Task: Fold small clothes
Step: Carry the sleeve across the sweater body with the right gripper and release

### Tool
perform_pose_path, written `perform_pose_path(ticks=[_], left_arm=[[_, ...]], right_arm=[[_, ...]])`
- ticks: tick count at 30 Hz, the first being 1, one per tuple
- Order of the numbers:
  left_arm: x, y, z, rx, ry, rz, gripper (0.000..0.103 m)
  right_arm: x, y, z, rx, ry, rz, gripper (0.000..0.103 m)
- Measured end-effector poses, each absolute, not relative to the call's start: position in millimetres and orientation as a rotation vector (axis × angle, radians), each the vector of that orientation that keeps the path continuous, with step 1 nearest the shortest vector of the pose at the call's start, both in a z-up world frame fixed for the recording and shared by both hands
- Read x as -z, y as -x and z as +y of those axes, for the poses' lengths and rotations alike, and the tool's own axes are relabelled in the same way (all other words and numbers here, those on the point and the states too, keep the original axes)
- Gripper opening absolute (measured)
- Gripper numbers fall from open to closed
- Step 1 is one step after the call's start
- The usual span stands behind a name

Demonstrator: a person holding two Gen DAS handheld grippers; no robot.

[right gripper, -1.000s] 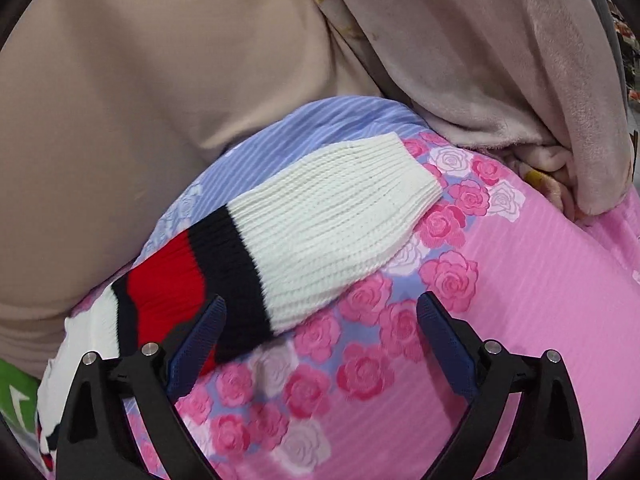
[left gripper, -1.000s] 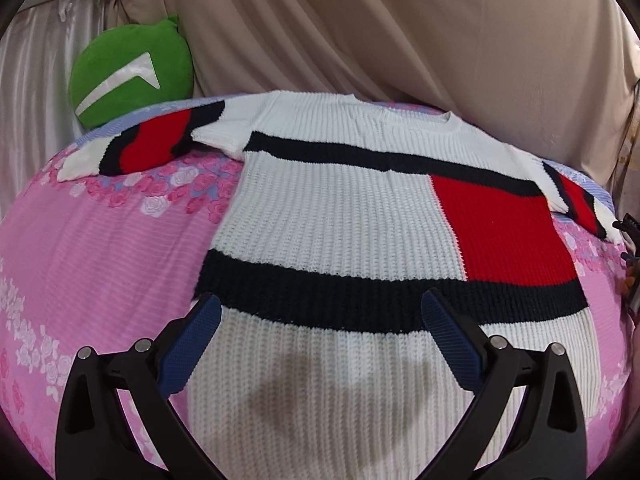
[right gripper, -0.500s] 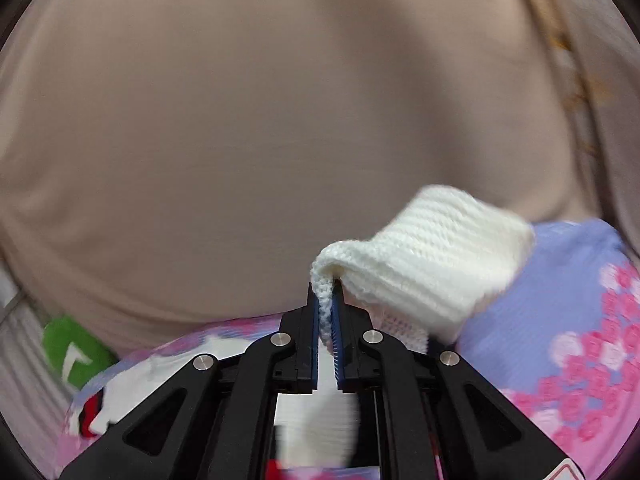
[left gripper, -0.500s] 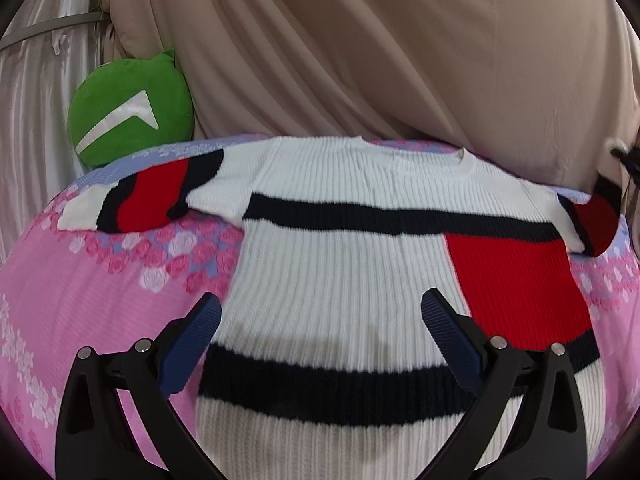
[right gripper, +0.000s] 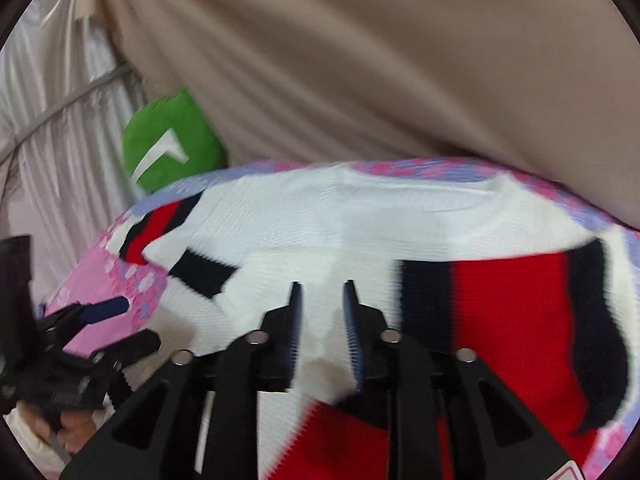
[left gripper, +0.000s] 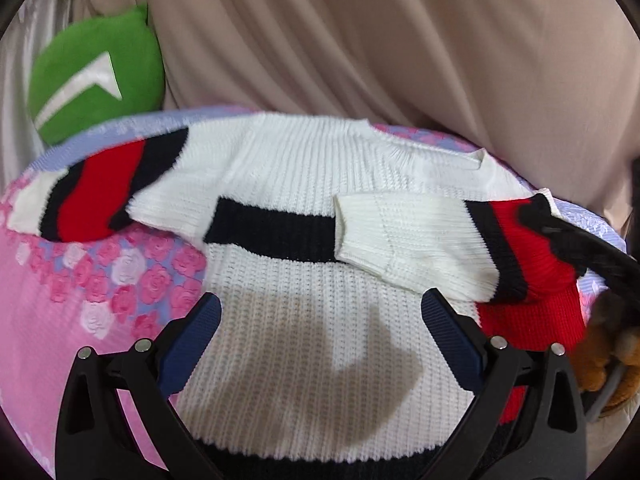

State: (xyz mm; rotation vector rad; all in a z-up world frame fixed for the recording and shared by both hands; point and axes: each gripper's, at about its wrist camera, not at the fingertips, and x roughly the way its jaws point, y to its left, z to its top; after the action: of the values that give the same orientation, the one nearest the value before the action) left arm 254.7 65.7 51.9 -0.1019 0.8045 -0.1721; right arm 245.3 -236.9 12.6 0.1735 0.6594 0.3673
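**Sleeve laid across the sweater, both tongs over the bed**

The right tongs (right gripper: 322, 320) stand partly open, a narrow gap between the blue pads, with white knit of the sweater's right sleeve (left gripper: 420, 240) showing in the gap; motion blur hides whether the pads touch it. The left tongs (left gripper: 322, 344) are spread wide and hold nothing, hovering over the white lower body of the sweater (left gripper: 304, 332), where their shadow falls.

The sleeve lies folded inward across the chest, its cuff end over the black stripe near the sweater's middle. The left sleeve (left gripper: 92, 196) is spread out flat toward the bed's far left corner. The sweater covers the middle of the bed (left gripper: 60, 312), collar toward the far edge. Open pink floral cover lies along the left side; only a thin strip shows at the right edge.

A green cushion (left gripper: 96, 80) sits at the far left corner against beige drapery (left gripper: 400, 40), which closes off the far edge.

In the right wrist view, the left tongs enter low from the left, held in a hand (right gripper: 76, 432).
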Motion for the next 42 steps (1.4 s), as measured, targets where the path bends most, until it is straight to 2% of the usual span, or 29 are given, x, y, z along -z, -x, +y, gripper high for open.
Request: perform_pose_path(ticks=[1,2,7,8,9,10,11,12,13,14,15,16,17,19,21,23,26,29,33,35,37,39,42], left_arm=[[-48.3,-262.2,65.7,0.187,0.115,0.826,0.098],[-44.9,-270.3,64.4,0.195,0.125,0.846,0.098],[-32.8,-306.4,45.8,0.283,0.162,0.914,0.098],[-30.7,-312.5,41.7,0.309,0.181,0.931,0.096],[-28.7,-318.5,38.5,0.325,0.197,0.945,0.088],[-28.0,-322.9,34.6,0.321,0.197,0.952,0.085],[-29.9,-325.0,30.2,0.317,0.181,0.938,0.071],[-32.6,-327.1,25.3,0.331,0.158,0.929,0.050],[-35.0,-328.4,22.7,0.322,0.140,0.930,0.042],[-37.4,-332.6,22.1,0.319,0.137,0.930,0.021],[-43.4,-334.9,22.1,0.330,0.140,0.922,0.013],[-51.1,-336.2,23.2,0.327,0.136,0.900,0.013],[-63.0,-335.9,23.9,0.318,0.125,0.860,0.012],[-93.0,-332.4,29.1,0.301,0.110,0.749,0.011],[-120.4,-325.2,38.6,0.272,0.109,0.638,0.011],[-126.2,-323.6,44.5,0.239,0.105,0.600,0.012],[-84.9,-343.6,35.0,0.204,0.061,0.699,0.012],[-35.1,-357.8,36.8,0.152,0.042,0.816,0.010],[-31.0,-353.4,52.1,0.176,0.127,0.796,0.012],[-25.9,-353.0,54.9,0.175,0.142,0.805,0.012],[-27.1,-351.2,56.4,0.177,0.150,0.796,0.012],[-26.0,-348.3,57.3,0.171,0.149,0.796,0.014],[-22.9,-339.0,57.4,0.177,0.144,0.797,0.018]], right_arm=[[-15.2,-239.2,-257.5,-0.308,-0.181,0.639,0.049],[-16.4,-233.5,-277.2,-0.244,-0.183,0.625,0.051],[-4.7,-234.0,-364.0,-0.023,-0.266,0.678,0.054],[-1.3,-237.8,-371.4,-0.002,-0.281,0.687,0.054],[3.9,-241.9,-379.0,0.010,-0.299,0.703,0.055],[9.2,-246.5,-382.1,0.009,-0.317,0.717,0.056],[14.5,-252.6,-383.1,0.003,-0.334,0.732,0.057],[20.9,-260.8,-383.1,-0.008,-0.349,0.757,0.058],[26.8,-266.4,-384.8,-0.010,-0.351,0.775,0.058],[31.0,-273.4,-381.4,-0.009,-0.344,0.792,0.058],[34.1,-280.8,-376.0,-0.013,-0.325,0.809,0.048],[32.4,-283.5,-370.6,-0.021,-0.304,0.811,0.019],[27.6,-282.4,-365.0,-0.023,-0.285,0.794,0.011],[3.6,-267.9,-364.6,-0.085,-0.353,0.663,0.009],[-17.0,-250.5,-368.2,-0.111,-0.394,0.548,0.009],[-10.8,-254.4,-365.9,-0.082,-0.385,0.546,0.009],[45.5,-290.0,-361.1,-0.005,-0.282,0.794,0.009],[34.4,-274.9,-363.0,-0.019,-0.310,0.729,0.010],[2.9,-233.1,-368.6,-0.050,-0.357,0.623,0.012],[2.2,-219.2,-364.9,-0.073,-0.337,0.642,0.019],[16.7,-223.2,-360.0,-0.076,-0.304,0.706,0.038],[37.1,-231.4,-354.1,-0.037,-0.277,0.752,0.040],[46.8,-237.4,-352.3,-0.032,-0.279,0.743,0.037]])
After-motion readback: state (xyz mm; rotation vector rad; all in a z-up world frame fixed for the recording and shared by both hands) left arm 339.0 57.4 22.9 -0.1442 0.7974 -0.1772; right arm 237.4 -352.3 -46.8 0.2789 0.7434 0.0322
